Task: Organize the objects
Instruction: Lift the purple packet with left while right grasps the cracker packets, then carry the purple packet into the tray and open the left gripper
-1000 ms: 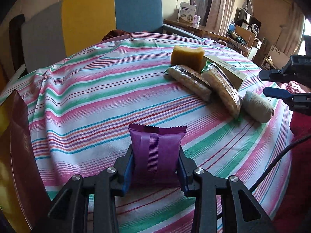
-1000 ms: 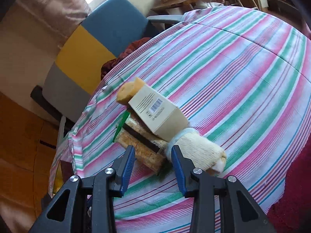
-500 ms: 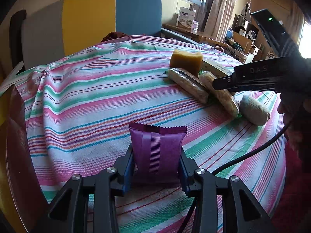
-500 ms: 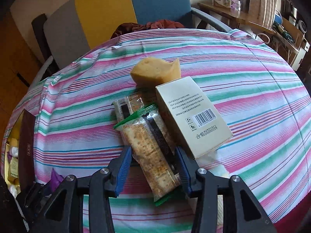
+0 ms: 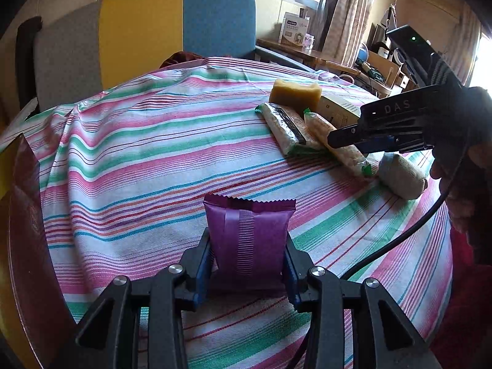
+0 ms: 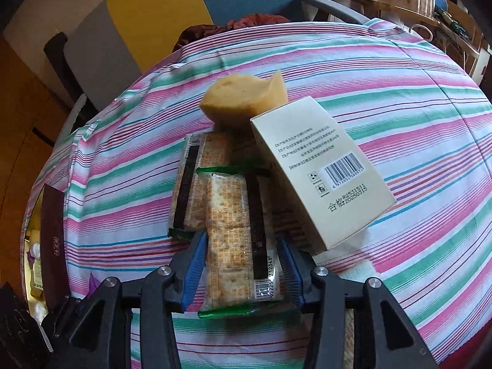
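Observation:
A purple snack packet stands upright over the striped tablecloth, and my left gripper is shut on its lower half. At the far right lies a cluster: a yellow sponge, a cream box and two cracker packs. My right gripper points down over the nearer cracker pack. Its blue pads straddle the pack's near end, close to its sides, without visibly squeezing it. The other cracker pack lies to its left. A rolled beige cloth rests beside the cluster.
A grey, yellow and blue chair stands behind the table. A dark red box rises at the table's left edge. A black cable hangs from the right gripper across the cloth. A cluttered wooden shelf runs along the far wall.
My right gripper swung round over the cluster, widened its jaws and came down astride the nearer cracker pack. My left gripper kept still with the purple packet.

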Demonstrator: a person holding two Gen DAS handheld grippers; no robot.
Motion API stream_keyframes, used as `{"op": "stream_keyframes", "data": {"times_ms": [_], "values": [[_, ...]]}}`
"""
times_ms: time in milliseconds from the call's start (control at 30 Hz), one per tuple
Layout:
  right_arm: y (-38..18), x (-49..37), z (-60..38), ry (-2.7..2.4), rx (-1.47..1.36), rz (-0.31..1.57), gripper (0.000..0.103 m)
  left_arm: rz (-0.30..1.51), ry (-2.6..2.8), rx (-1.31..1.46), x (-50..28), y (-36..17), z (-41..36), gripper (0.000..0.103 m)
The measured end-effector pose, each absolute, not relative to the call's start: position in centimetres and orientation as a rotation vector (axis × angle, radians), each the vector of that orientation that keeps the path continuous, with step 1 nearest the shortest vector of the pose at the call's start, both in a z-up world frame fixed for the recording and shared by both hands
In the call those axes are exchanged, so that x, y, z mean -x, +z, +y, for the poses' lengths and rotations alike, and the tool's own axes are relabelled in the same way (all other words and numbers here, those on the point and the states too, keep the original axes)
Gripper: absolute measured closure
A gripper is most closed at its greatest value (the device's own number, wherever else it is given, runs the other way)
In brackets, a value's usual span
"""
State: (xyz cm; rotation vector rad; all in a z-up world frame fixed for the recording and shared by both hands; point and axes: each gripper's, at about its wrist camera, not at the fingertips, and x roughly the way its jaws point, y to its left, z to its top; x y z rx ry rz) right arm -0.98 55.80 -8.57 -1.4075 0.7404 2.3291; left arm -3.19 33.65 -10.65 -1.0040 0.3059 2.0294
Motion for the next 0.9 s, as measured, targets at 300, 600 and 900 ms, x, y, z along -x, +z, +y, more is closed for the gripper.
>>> {"op": "stream_keyframes", "data": {"times_ms": [300, 600, 900], "values": [[-9.8, 2.6, 55.4, 2.301, 1.457, 0.644, 0.056, 0.32, 2.035, 0.998, 3.2, -10.7, 33.7, 0.061], [-10.4, 2.8, 54.3, 2.329, 1.482, 0.499, 0.059, 0.349, 2.043, 0.99, 2.9, -10.6, 34.0, 0.063], [-10.5, 3.2, 53.5, 2.348, 1.487, 0.366, 0.06, 0.352, 2.045, 1.003, 1.9, -8.2, 33.1, 0.065]]}}
